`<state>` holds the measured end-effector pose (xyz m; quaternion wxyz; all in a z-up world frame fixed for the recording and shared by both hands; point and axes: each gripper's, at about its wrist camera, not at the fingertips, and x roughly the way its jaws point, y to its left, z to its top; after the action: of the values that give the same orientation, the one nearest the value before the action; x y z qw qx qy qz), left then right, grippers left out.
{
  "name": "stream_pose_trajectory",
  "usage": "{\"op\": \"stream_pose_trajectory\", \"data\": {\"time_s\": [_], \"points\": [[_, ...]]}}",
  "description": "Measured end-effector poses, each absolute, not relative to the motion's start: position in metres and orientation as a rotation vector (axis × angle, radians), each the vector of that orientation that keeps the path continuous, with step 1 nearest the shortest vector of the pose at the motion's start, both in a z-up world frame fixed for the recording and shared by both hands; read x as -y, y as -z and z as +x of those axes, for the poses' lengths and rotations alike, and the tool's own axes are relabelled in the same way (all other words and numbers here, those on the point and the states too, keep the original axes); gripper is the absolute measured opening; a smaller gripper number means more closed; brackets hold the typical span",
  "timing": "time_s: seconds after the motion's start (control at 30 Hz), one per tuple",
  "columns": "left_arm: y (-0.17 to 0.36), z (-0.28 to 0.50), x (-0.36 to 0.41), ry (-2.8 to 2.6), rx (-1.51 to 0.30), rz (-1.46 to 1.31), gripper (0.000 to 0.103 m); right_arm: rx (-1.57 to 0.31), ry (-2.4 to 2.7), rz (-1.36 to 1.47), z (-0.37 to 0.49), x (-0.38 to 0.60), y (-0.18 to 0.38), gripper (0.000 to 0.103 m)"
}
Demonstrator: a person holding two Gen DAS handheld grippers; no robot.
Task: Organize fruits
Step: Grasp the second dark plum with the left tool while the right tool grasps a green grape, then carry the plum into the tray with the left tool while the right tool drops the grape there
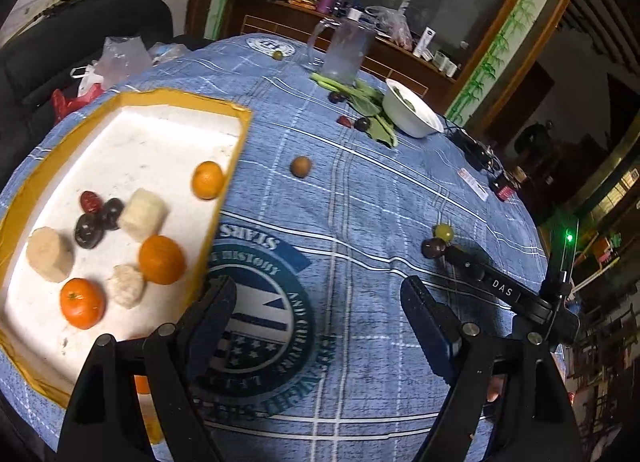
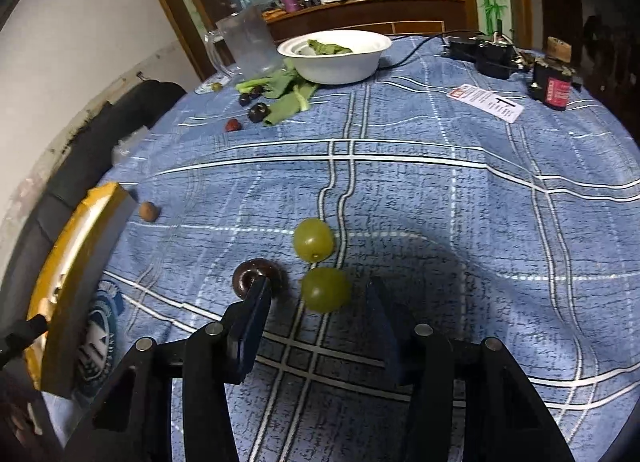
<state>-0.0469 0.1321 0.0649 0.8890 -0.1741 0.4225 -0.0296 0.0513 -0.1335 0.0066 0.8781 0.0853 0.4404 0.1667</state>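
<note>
Blue checked tablecloth [image 2: 440,201] under me; my right gripper [image 2: 318,294] brackets a green grape [image 2: 325,289], seemingly untouched, bound for the tray [image 1: 236,165]; my left gripper [image 1: 316,294] gapes, empty.

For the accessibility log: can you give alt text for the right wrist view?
The right gripper straddles a green grape on a blue plaid tablecloth, pads not touching it. A second green grape and a dark plum lie close by.
</note>
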Motion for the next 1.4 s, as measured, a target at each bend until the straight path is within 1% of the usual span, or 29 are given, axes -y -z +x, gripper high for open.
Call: {"op": "stream_pose_trajectory", "data": {"time_s": [0.07, 0.1, 0.17, 0.3, 0.43, 0.63, 0.7, 0.8, 0.87, 0.9, 0.93, 1.17, 1.3, 1.4], "points": [[-0.063, -0.042, -0.126, 0.076, -0.890, -0.366, 0.083, -0.925, -0.383, 0.204, 0.051, 0.134, -0.006, 0.036], [-0.062, -0.039, -0.122, 0.083, -0.895, -0.366, 0.083, -0.927, -0.387, 0.206, 0.051, 0.135, -0.006, 0.030], [-0.062, -0.035, -0.114, 0.089, -0.896, -0.354, 0.083, -0.933, -0.383, 0.196, 0.049, 0.135, -0.006, 0.026], [-0.063, -0.017, -0.087, 0.109, -0.892, -0.291, 0.083, -0.923, -0.353, 0.168, 0.045, 0.140, -0.010, 0.026], [-0.056, 0.007, -0.049, 0.170, -0.904, -0.210, 0.083, -0.908, -0.222, 0.075, 0.047, 0.150, -0.014, 0.026], [-0.029, 0.038, 0.009, 0.270, -0.927, -0.060, 0.083, -0.947, -0.218, 0.184, 0.056, 0.175, -0.012, 0.026], [-0.021, 0.043, 0.022, 0.291, -0.912, -0.007, 0.074, -0.952, -0.226, 0.193, 0.057, 0.177, -0.012, 0.026], [-0.012, 0.051, 0.030, 0.305, -0.918, 0.047, 0.065, -0.965, -0.237, 0.221, 0.060, 0.180, -0.011, 0.027], [-0.007, 0.054, 0.031, 0.320, -0.926, 0.050, 0.040, -0.969, -0.242, 0.238, 0.060, 0.180, -0.009, 0.027], [-0.008, 0.053, 0.031, 0.320, -0.906, 0.063, 0.036, -0.971, -0.242, 0.242, 0.060, 0.181, -0.009, 0.028], [-0.008, 0.052, 0.031, 0.348, -0.902, 0.058, 0.023, -0.971, -0.241, 0.243, 0.060, 0.181, -0.008, 0.028], [-0.012, 0.043, 0.027, 0.338, -0.857, 0.059, 0.024, -0.935, -0.216, 0.146, 0.057, 0.168, -0.009, 0.027], [-0.017, 0.042, 0.016, 0.311, -0.837, 0.018, 0.024, -0.932, -0.249, 0.265, 0.058, 0.185, -0.009, 0.027], [-0.015, 0.046, 0.010, 0.309, -0.855, -0.018, 0.024, -0.933, -0.316, 0.429, 0.061, 0.203, -0.007, 0.027]]}}
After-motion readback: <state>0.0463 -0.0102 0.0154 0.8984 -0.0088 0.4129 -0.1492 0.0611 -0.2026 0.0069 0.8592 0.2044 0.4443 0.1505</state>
